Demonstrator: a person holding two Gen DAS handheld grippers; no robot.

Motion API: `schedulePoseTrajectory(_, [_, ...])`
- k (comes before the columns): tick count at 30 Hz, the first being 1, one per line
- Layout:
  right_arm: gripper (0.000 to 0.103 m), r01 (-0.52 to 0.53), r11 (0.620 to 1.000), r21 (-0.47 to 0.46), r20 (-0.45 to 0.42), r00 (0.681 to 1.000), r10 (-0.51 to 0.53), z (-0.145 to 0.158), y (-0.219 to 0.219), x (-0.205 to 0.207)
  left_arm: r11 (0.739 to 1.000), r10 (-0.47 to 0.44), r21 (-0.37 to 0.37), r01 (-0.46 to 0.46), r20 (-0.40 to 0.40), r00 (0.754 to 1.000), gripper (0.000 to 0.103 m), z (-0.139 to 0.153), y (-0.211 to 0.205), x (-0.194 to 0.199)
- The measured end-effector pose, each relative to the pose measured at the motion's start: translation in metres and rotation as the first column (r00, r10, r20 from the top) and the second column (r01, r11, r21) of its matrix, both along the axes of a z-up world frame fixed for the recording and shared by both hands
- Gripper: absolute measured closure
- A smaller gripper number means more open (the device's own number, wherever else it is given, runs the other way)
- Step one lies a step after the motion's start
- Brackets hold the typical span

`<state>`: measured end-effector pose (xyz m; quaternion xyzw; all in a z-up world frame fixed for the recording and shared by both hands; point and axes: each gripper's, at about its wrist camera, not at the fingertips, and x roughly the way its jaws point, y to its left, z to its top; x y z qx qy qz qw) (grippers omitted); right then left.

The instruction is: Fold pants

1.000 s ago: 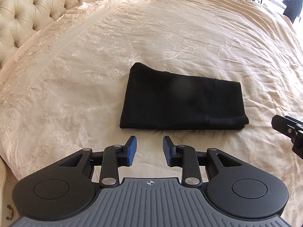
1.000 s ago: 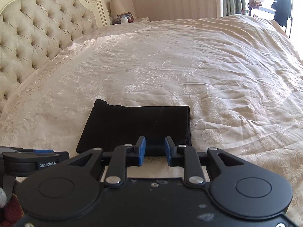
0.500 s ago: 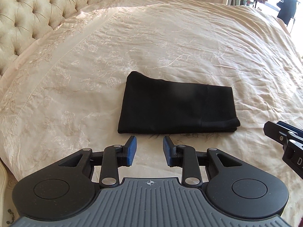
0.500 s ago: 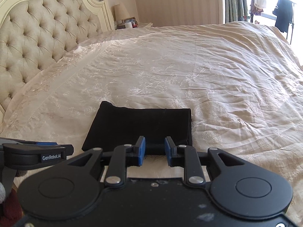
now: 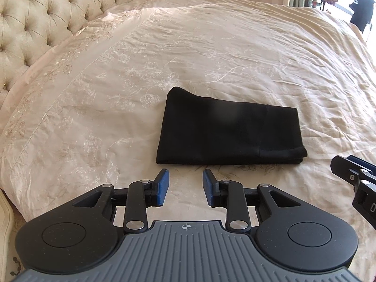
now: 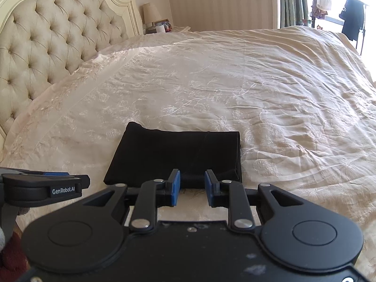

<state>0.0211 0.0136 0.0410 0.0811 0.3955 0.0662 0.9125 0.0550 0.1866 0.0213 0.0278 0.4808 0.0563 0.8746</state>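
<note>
The black pants [image 5: 228, 131] lie folded into a flat rectangle on the cream bedspread [image 5: 211, 47]. They also show in the right wrist view [image 6: 178, 152]. My left gripper [image 5: 185, 183] is open and empty, just short of the pants' near edge. My right gripper [image 6: 192, 183] is open and empty, held near the pants' near right edge without gripping them. The right gripper's body shows at the right edge of the left wrist view [image 5: 357, 181]. The left gripper's body shows at the left of the right wrist view [image 6: 44, 188].
A tufted cream headboard [image 6: 47, 47] runs along the left. A nightstand with a lamp [image 6: 150, 14] stands behind it. Curtains and hanging clothes [image 6: 352, 16] are at the far right. The bed's near edge lies below the grippers.
Both grippers have drawn back and risen a little from the folded pants. The pants have not moved. Both grippers stay open.
</note>
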Motion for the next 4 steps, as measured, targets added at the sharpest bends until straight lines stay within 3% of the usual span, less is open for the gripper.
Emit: schedulePoseTrajectory(4, [0.078, -0.004, 1.0, -0.002, -0.003, 1.0, 0.004, -0.0003, 0.0028, 0.0004, 1.0, -0.011, -0.02, 0.011, -0.018, 1.0, 0.072, -0.0027, 0.0053, 0.0016])
